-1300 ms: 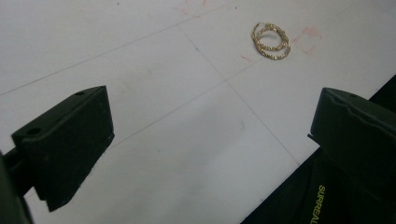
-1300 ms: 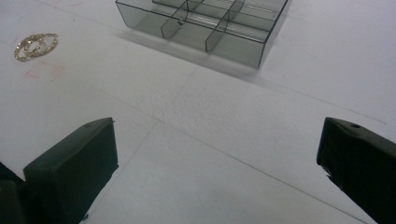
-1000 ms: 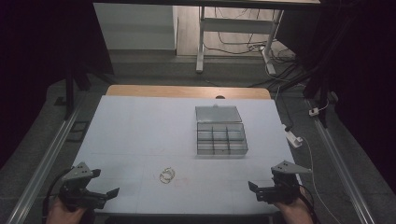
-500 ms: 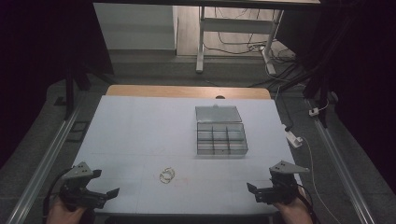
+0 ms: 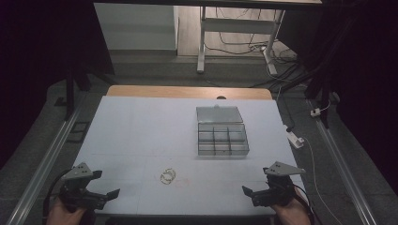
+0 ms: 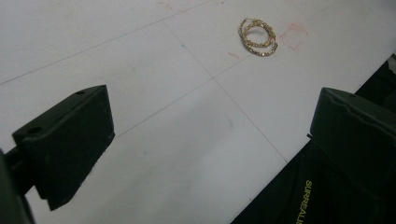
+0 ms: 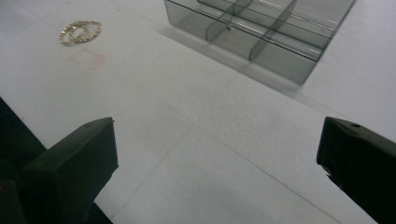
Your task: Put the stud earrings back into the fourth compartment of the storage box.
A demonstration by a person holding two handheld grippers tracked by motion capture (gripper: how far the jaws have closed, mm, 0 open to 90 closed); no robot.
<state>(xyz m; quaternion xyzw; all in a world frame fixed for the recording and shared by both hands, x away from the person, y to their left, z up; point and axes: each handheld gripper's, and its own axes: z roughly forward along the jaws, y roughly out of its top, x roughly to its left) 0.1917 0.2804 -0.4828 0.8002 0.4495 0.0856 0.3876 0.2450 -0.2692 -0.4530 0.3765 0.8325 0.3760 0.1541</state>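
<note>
- The one piece of readable writing sits in the left gripper view: yellow letters "SURREAL" run up a dark surface at the bottom right, past the table edge, and the rest of the word is cut off by the frame.
- Faint red pen marks lie on the table [image 5: 141,126] just beside the hoop earrings [image 5: 167,176].
- The hoop earrings are two thin gold rings lying flat and overlapping on the white table top, near its front edge, between the two grippers and closer to the left one.
- The left gripper [image 5: 104,195] is held low at the table's front left corner; its jaws stand wide apart with nothing between them and point toward the middle of the table.
- The right gripper [image 5: 248,192] sits at the front right corner; its jaws are also spread wide and empty, and they point left toward the earrings.
- Both hands come in from the bottom edge, each gripping its tool from behind.
- A clear divided box [image 5: 222,138] stands farther back, right of centre, lid open and lying flat behind it, well apart from the earrings.
</note>
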